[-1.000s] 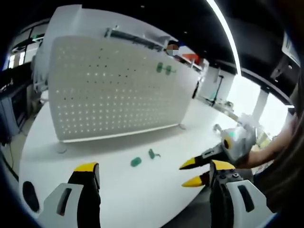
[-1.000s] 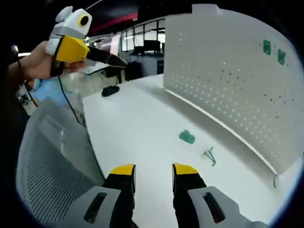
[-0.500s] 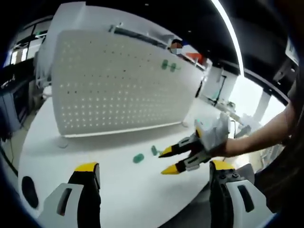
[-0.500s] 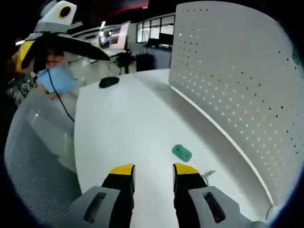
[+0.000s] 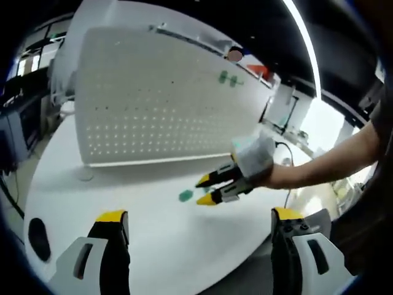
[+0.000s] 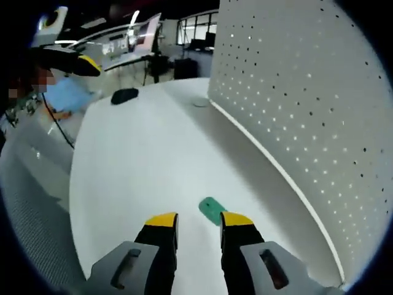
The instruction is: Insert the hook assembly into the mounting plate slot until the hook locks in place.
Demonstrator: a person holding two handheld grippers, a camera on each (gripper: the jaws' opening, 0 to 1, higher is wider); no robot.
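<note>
Right gripper down at a green piece on the white counter, in front of the pegboard.

In the left gripper view, the right gripper [image 5: 204, 190], yellow-tipped and held in a person's hand [image 5: 261, 169], has its 2 jaws released with a gap between them, their tips just beside a small green plastic piece [image 5: 185, 196] lying on the round white counter [image 5: 153, 246] near the foot of the upright white perforated pegboard [image 5: 159, 104]. 2 green plastic pieces [image 5: 228, 78] sit high on the pegboard, toward its far upper corner. The left gripper [image 5: 199, 218] hangs over the counter's near edge, its jaws wide apart and grasping nothing. In the right gripper view the green piece [image 6: 212, 209] lies just ahead of the right gripper's tips, touching neither as far as shows.
</note>
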